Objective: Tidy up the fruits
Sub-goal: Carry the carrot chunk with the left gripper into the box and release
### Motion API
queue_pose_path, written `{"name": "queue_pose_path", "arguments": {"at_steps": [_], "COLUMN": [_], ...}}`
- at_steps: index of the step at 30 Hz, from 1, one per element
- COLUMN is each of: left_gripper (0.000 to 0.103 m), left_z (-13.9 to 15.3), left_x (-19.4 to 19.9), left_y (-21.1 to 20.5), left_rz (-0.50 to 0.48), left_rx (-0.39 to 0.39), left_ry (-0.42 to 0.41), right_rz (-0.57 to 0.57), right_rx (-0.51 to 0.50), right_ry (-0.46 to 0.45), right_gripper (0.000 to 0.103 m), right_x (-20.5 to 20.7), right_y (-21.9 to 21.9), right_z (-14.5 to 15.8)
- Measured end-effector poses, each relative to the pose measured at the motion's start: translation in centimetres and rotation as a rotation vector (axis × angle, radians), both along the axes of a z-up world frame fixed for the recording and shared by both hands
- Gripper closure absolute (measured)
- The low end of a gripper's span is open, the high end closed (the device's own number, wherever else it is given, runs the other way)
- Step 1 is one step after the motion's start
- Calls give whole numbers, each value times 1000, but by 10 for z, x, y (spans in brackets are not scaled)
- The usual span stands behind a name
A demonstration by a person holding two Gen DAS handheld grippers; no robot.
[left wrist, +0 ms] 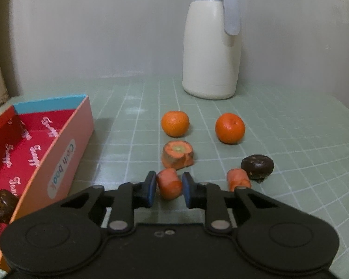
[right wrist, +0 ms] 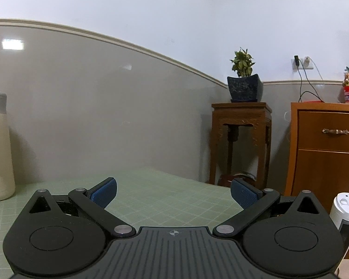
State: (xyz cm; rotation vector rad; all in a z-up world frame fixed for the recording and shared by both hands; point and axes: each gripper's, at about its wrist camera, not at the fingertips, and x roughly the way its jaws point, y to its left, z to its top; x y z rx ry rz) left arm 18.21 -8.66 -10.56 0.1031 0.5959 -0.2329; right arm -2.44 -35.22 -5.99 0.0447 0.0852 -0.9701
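The left gripper [left wrist: 169,189] has its blue pads on either side of a short carrot stub [left wrist: 169,186], closed on it or nearly so, apparently ready to carry it to the box [left wrist: 65,153] just to its left. That box is cardboard, pink outside and red inside, and already holds a dark wrinkled fruit [left wrist: 2,205]. Beyond the stub lie a thick carrot slice [left wrist: 178,154], another stub [left wrist: 238,178] touching a dark fruit [left wrist: 257,166], then two dimpled tangerines [left wrist: 175,123] [left wrist: 230,128] on the green grid mat [left wrist: 290,139]. A smooth cream jug [left wrist: 210,46] stands farthest back. The right gripper [right wrist: 173,194] hangs spread wide, holding nothing.
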Motion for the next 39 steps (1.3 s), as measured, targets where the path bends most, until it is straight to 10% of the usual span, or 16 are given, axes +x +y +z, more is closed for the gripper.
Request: {"name": "queue_pose_path", "arguments": {"at_steps": [14, 30, 36, 39], "left_gripper": [89, 88, 73, 35], "left_z": [37, 41, 42, 45], "left_x": [-36, -22, -29, -37], "left_y": [59, 149, 161, 167], "left_rz": [251, 516, 533, 543], "left_rx": [95, 73, 37, 17], "left_ry": [-250, -127, -105, -122], "right_rz": [110, 248, 297, 338], "right_rx": [-13, -44, -43, -28], "right_ry": [7, 43, 54, 56], "right_gripper": [0, 0, 0, 0], "right_x": [15, 45, 55, 59], "right_y": [34, 87, 101, 107], "right_z": [0, -8, -9, -9]}}
